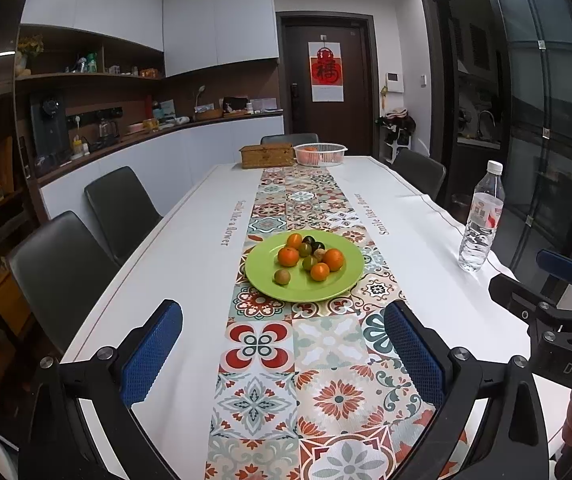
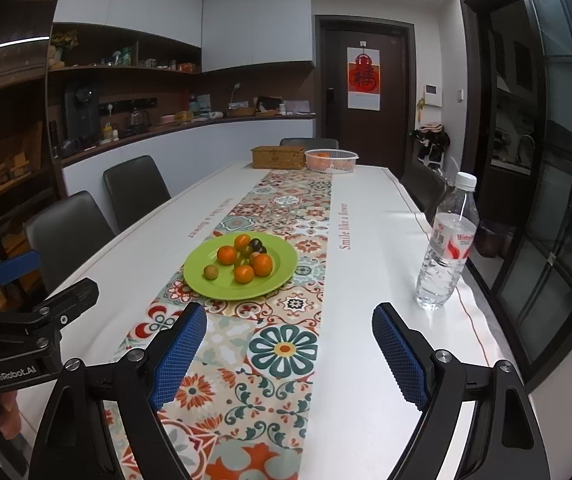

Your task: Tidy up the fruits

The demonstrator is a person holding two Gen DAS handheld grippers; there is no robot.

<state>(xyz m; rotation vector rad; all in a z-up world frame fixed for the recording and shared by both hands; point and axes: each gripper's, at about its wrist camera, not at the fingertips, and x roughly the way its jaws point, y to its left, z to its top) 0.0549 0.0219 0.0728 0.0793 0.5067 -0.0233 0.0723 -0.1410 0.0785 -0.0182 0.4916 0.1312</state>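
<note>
From the left wrist view, the left tool (image 1: 282, 346) hangs over the patterned runner (image 1: 286, 360) with its blue pads spread wide and nothing between them. Just ahead, a green plate (image 1: 262, 276) sits on the runner on the tabletop (image 1: 166, 280), holding orange and dark green fruits (image 1: 309, 258) bunched near its middle. A water bottle (image 1: 479, 220) stands upright well off to the right, and a woven box (image 1: 266, 155) and a white basket (image 1: 319, 154) sit at the far end. From the right wrist view, the right tool (image 2: 289, 356) is likewise spread and holds nothing, with the plate (image 2: 206, 284) ahead to its left and the bottle (image 2: 445, 244) ahead to its right.
</note>
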